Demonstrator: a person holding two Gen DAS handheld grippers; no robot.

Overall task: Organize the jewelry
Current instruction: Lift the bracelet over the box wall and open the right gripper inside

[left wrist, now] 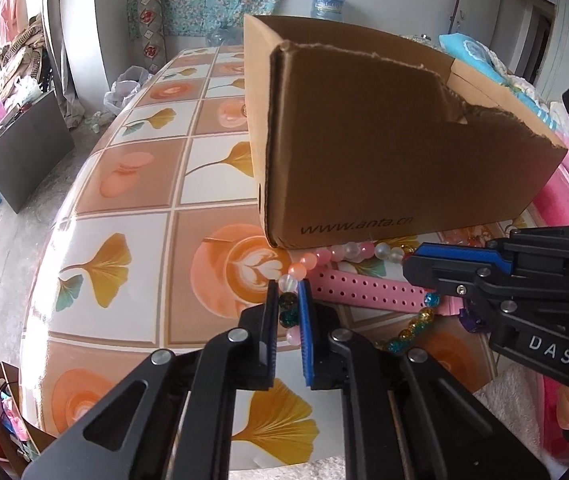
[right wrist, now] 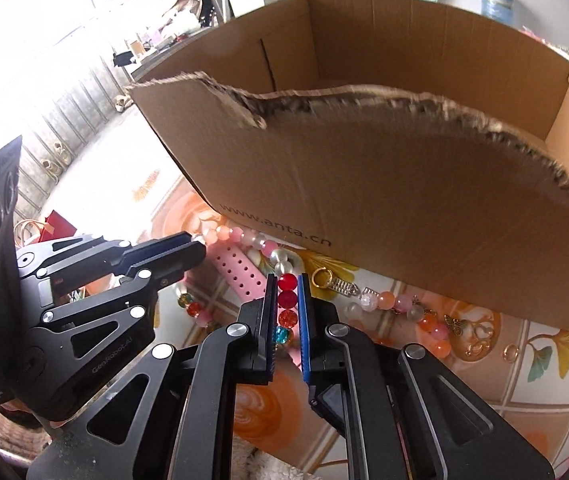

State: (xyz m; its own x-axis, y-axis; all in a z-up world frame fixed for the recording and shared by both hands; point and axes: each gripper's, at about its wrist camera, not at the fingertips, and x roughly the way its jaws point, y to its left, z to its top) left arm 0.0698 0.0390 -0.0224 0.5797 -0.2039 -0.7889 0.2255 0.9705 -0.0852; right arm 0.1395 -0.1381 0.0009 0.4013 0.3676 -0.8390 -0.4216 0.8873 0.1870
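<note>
A torn brown cardboard box [left wrist: 384,152] printed "www.anta.cn" stands on the patterned table; it also shows in the right wrist view [right wrist: 404,208]. In front of it lie a pink-and-white bead strand [left wrist: 340,254], a pink perforated strap [left wrist: 364,290] and a multicoloured bead bracelet [left wrist: 412,326]. My left gripper [left wrist: 288,292] is shut on dark and pale beads [left wrist: 288,308] at the left end of the pile. My right gripper [right wrist: 287,284] is shut on red beads [right wrist: 287,300] of the multicoloured bracelet. The right gripper [left wrist: 436,268] shows in the left wrist view, the left gripper [right wrist: 192,248] in the right wrist view.
Gold rings and charms [right wrist: 334,282] and more pink-orange beads [right wrist: 404,308] lie by the box's front wall. The table [left wrist: 144,208] has a flower-tile cover and drops off at the left. Pink bedding [left wrist: 564,200] lies to the right.
</note>
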